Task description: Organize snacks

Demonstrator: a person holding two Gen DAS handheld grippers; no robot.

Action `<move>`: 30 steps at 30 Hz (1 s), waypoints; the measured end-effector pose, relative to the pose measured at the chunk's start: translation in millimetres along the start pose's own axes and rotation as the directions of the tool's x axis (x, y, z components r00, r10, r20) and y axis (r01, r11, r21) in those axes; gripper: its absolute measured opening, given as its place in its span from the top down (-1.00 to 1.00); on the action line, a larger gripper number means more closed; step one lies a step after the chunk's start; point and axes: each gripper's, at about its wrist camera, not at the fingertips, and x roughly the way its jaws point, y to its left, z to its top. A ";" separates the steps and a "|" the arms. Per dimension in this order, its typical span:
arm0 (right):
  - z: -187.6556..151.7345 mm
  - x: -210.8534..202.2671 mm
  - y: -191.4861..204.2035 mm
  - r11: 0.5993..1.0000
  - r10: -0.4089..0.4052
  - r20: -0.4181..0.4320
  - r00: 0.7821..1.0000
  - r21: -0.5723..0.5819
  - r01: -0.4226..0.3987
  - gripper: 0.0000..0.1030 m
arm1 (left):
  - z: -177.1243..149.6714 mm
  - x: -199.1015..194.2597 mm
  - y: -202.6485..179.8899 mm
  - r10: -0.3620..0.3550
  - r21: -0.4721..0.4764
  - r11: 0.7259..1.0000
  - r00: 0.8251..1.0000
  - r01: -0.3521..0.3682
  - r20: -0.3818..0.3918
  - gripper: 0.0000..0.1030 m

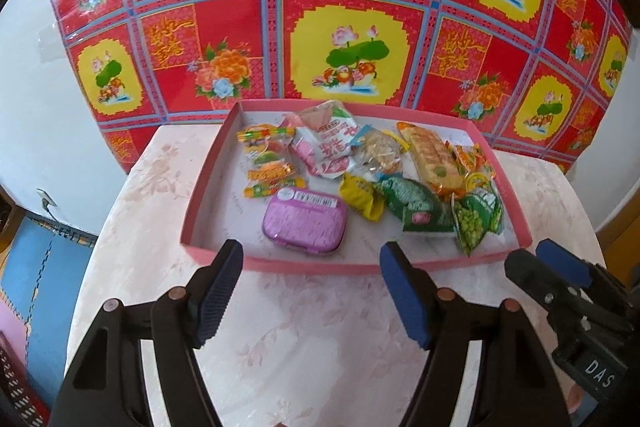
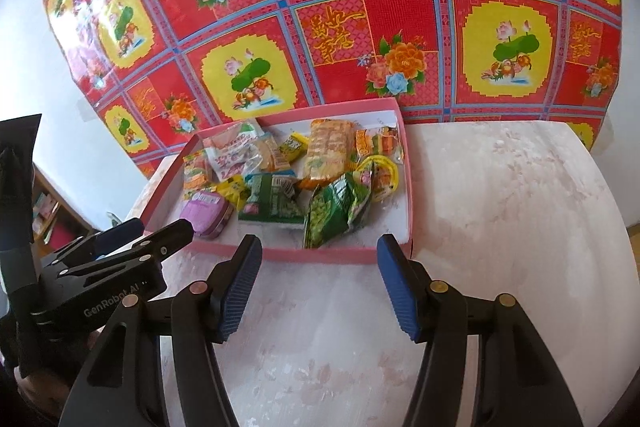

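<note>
Evidently the snacks [image 1: 360, 171] have all been gathered into the pink tray [image 1: 308, 265], which sits on the tabletop [image 1: 320, 339] against the red patterned cloth [image 1: 352, 39], so the packets stay corralled by its low rim rather than scattered. Both the left gripper [image 1: 312, 291] and the right gripper [image 2: 316, 283] hang just short of the tray's near edge with fingers spread and nothing between them, probably placed there to reach in or simply clear of the finished pile. Blur leaves it unclear how the purple tin [image 1: 304, 221] and green bags [image 2: 332, 211] are grouped.
</note>
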 end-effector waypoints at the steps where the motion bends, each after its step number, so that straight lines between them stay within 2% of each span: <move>1: -1.2 -1.1 1.1 1.000 -0.001 -0.002 1.000 -0.001 0.001 -0.19 | -1.4 -0.8 0.5 0.002 0.000 1.000 1.000 -0.002 -0.002 -0.45; 15: -19.2 6.9 6.8 1.000 -0.023 -0.067 0.997 -0.001 0.023 -0.19 | -20.5 0.7 9.3 0.017 -0.003 1.000 0.998 -0.017 -0.059 -0.45; 30: -23.2 21.6 3.3 0.999 -0.043 -0.108 0.993 0.017 0.045 -0.19 | -27.1 16.6 15.9 0.011 -0.015 1.000 0.994 -0.012 -0.105 -0.45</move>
